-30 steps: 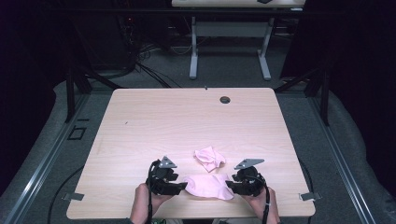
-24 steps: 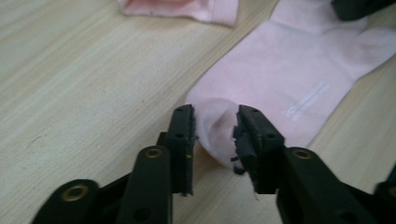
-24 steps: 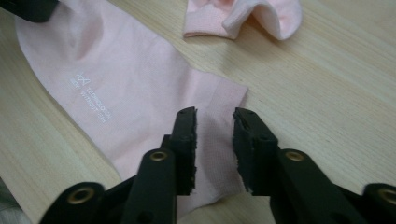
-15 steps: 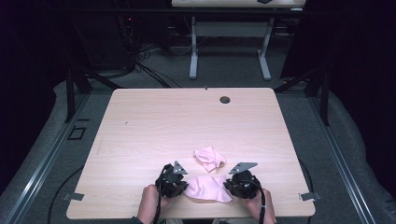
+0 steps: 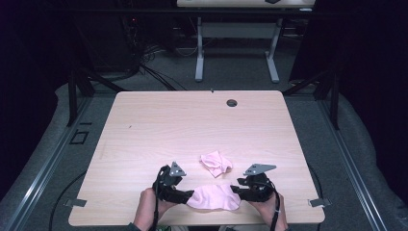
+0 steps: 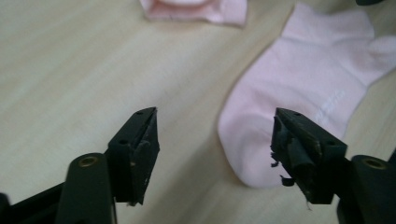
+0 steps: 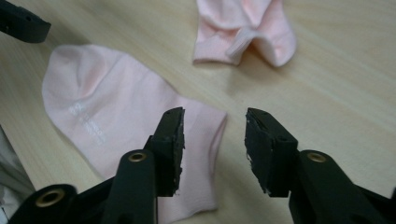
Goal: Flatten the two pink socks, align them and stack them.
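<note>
Your flat pink sock [image 5: 214, 196] lies at the near edge of the worktop [image 5: 192, 125], between both tools. Your left hand-held gripper [image 5: 185, 196] has just been opening: released, toe end between the jaws but untouched. Your right hand-held gripper [image 5: 235, 190] has also been opening, released over the cuff edge. The crumpled sock [image 5: 215, 163] sits just beyond (apart).

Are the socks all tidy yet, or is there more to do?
Partly. One pink sock already lies flat and smooth near the table's front edge. The left gripper and right gripper sit at its two ends, jaws just opened, pressing on nothing. The other sock is crumpled just behind it. That one probably needs flattening next, and the two aren't paired yet.
</note>
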`<state>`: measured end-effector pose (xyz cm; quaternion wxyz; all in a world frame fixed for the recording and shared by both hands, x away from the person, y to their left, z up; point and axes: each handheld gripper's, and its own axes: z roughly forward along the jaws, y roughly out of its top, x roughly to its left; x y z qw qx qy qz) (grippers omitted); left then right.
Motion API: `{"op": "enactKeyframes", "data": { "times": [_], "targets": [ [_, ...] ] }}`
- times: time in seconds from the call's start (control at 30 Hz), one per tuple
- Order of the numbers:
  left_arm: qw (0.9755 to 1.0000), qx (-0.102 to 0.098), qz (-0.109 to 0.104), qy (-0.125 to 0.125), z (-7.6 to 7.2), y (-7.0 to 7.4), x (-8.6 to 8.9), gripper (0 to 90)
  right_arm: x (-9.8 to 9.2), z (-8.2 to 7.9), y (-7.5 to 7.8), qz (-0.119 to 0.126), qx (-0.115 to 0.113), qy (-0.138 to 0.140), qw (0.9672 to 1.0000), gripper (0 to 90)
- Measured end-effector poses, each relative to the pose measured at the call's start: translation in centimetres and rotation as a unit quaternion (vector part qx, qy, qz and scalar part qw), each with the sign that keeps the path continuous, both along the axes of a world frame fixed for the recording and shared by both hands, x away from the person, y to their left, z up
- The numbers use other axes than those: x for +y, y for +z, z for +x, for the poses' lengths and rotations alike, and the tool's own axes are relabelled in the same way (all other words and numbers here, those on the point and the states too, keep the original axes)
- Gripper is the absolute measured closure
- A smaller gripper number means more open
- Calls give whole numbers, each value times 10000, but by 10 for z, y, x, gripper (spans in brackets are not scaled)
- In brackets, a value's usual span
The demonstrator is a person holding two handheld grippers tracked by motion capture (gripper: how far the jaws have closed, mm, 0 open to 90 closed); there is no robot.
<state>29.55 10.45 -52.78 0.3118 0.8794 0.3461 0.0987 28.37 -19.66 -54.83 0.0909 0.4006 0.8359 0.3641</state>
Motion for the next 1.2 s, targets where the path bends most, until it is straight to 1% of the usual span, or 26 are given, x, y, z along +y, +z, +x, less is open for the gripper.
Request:
{"op": "enactKeyframes", "data": {
  "times": [0.03,0.07,0.1,0.23,0.27,0.33,0.4,0.43,0.47,0.5,0.57,0.6,0.63,0.67,0.7,0.73,0.77,0.8,0.83,0.9,0.97,1.03,1.1,1.13,1.17,1.2],
  "targets": [
    [10000,0,0,0,0,0,0,285,0,0,0,0,0,0,10000,544],
    [9998,-166,-73,-57,11,9,-1,269,-4,5,6,77,-83,-49,9999,505],
    [9998,-166,-73,-57,11,9,-1,253,-4,5,6,77,-83,-49,9999,505],
    [9991,-404,-75,-132,33,25,-8,241,-9,17,16,190,-207,-110,9995,491],
    [9985,-466,-100,-279,43,30,-14,242,-10,23,21,222,-220,-106,9995,491],
    [9981,-532,-45,-317,47,32,-18,248,-9,26,24,244,-251,-114,9993,491],
    [9972,-557,40,-507,57,32,-29,261,-7,32,28,243,-315,-93,9992,491],
    [9969,-583,108,-523,60,31,-33,274,-5,36,31,255,-337,-67,9991,491],
    [9953,-539,296,-750,69,29,-43,382,0,43,33,249,-357,-26,9990,486],
    [9953,-539,296,-750,69,29,-43,397,0,43,33,249,-357,-26,9990,486],
    [9938,-521,406,-890,76,26,-54,438,6,49,33,259,-346,69,9990,478],
    [9919,-434,480,-1095,79,24,-61,438,9,51,33,239,-338,120,9991,470],
    [9891,-467,695,-1209,84,19,-72,445,19,58,27,172,-236,214,9993,468],
    [9867,-420,793,-1357,86,14,-79,453,22,63,22,124,-152,247,9995,473],
    [9867,-420,793,-1357,86,14,-79,454,22,63,22,124,-152,247,9995,473],
    [9854,-386,903,-1389,88,10,-84,454,26,67,15,47,-56,222,9997,484],
    [9809,-234,1124,-1568,91,0,-91,476,28,73,5,-66,61,169,9998,533],
    [9799,-214,1197,-1584,92,-3,-94,482,28,76,-2,-138,127,120,9998,555],
    [9799,-214,1197,-1584,92,-3,-94,508,28,76,-2,-138,127,120,9998,555],
    [9775,-167,1359,-1602,93,-10,-99,544,29,76,-9,-132,151,115,9997,634],
    [9778,-142,1328,-1615,94,-13,-101,586,29,76,-14,-176,172,151,9996,699],
    [9775,-123,1338,-1628,93,-20,-103,689,31,76,-20,-222,187,172,9994,778],
    [9769,-98,1339,-1664,93,-22,-102,761,32,77,-21,-246,238,185,9992,799],
    [9789,-85,1199,-1650,93,-24,-101,761,31,77,-22,-191,226,189,9994,821],
    [9794,-92,1163,-1648,94,-23,-99,816,31,77,-22,-177,227,176,9994,831],
    [9821,-44,1021,-1582,94,-24,-96,858,30,77,-23,-163,228,184,9994,839]
  ]
}}
